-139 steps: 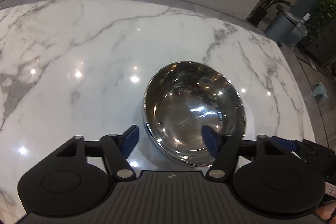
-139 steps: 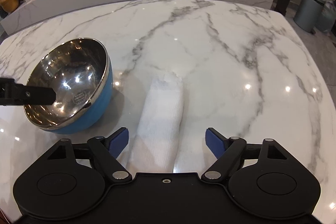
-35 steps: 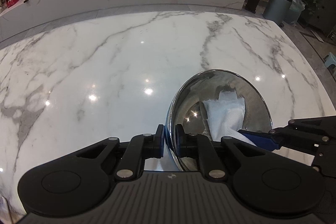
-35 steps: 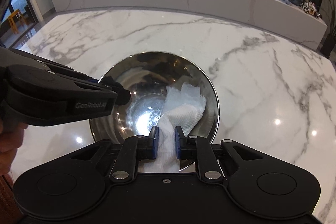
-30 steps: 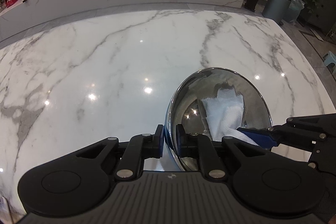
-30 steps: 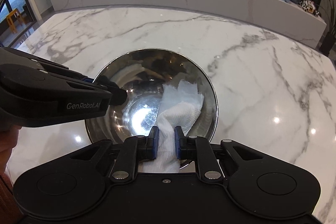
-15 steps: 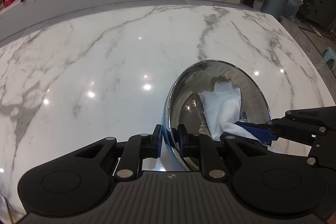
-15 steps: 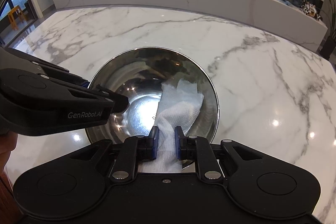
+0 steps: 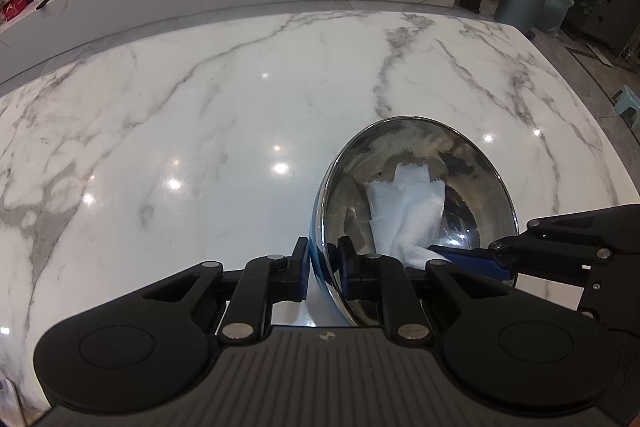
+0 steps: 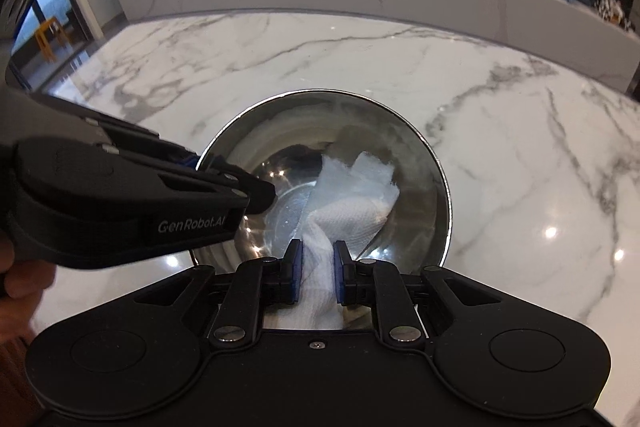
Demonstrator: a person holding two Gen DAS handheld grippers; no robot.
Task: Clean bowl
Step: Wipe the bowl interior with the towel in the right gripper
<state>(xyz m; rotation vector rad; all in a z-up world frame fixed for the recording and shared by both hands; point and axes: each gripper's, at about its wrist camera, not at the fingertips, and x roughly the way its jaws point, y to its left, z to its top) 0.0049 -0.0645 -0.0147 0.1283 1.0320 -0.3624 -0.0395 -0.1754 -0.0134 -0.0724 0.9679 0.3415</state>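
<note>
Left wrist view: left gripper (image 9: 323,264) clamps the rim of the shiny steel bowl with blue outside (image 9: 472,163), tilted, near the white marble worktop's (image 9: 200,131) right edge.

Right wrist view: right gripper (image 10: 318,277) pinches the white paper towel (image 10: 352,199) inside the bowl (image 10: 424,187). Best to sweep the wall in circles while the rim grip stays firm.

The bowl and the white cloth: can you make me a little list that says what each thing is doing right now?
bowl: shiny metal inside, blue outside, tilted on its side
left gripper: shut on the bowl's rim, one finger inside, one outside
white cloth: crumpled, lying against the inside of the bowl
right gripper: shut on the white cloth, pointing into the bowl
table: white marble with grey veins, under the bowl
hand: holding the left gripper's handle
</note>
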